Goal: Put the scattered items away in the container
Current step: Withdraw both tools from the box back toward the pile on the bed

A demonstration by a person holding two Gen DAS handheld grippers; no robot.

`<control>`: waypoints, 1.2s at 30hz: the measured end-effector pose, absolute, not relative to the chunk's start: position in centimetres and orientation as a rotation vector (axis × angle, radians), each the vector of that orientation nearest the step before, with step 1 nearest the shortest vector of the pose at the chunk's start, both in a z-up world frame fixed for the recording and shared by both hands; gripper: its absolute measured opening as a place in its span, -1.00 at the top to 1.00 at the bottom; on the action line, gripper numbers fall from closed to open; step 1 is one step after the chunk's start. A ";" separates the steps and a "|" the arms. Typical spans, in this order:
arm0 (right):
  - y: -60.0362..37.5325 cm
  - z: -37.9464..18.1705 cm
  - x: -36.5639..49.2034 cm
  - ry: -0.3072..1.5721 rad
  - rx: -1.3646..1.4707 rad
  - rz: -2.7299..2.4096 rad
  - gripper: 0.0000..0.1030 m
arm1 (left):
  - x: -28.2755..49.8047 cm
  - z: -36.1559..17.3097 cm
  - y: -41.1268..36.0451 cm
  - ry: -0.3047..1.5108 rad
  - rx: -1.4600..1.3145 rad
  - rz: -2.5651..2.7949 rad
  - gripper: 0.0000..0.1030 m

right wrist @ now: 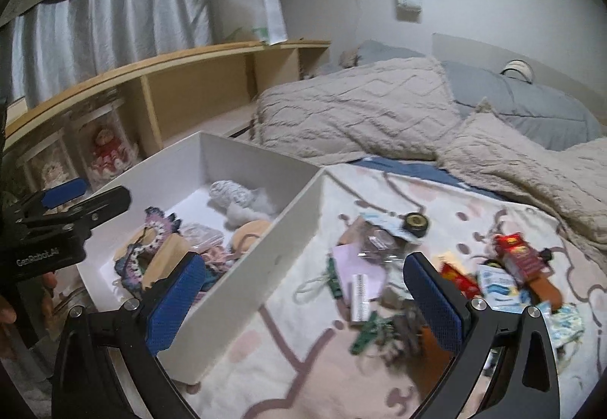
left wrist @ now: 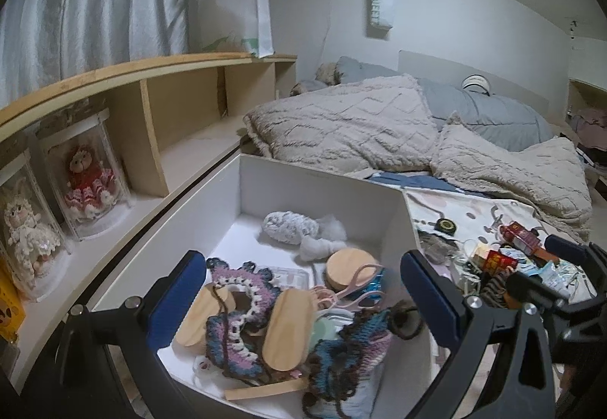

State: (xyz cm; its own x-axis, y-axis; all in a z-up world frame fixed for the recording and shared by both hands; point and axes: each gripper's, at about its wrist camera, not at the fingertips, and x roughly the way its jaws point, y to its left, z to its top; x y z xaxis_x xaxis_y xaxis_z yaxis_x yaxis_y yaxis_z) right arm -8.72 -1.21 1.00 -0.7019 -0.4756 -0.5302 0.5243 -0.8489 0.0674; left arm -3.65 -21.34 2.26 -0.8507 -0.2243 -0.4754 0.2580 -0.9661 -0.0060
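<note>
Two boxed dolls in clear cases (left wrist: 85, 172) are seen in the wooden shelf cubbies (left wrist: 151, 104) at far left. Left gripper (left wrist: 303, 299) is held spread wide over the white rectangular box (right wrist: 242, 274), nothing clamped between the blue pads. Crochet pieces, round wooden discs (left wrist: 351, 267) and a grey yarn ball (left wrist: 290, 227) are already lying inside. Right gripper (right wrist: 303, 303) is fully released and empty, straddling the box's right wall. Scattered packets and a red carton (right wrist: 518, 252) are left on the patterned white blanket (right wrist: 436, 183), right of the box.
</note>
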 end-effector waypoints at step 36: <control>20.1 -2.5 -3.0 0.181 0.768 -2.887 -1.00 | -4.1 -1.8 -5.4 0.050 0.855 -3.160 -1.00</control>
State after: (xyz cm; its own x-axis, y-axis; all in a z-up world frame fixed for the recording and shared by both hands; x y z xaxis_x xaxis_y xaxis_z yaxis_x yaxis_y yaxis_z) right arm -2.98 20.15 -2.51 -0.8579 -0.1123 -0.5014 0.1740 -0.9817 -0.0778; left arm -4.05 -5.40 -1.78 -0.8553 0.1350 -0.5001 -0.1192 -0.9908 -0.0638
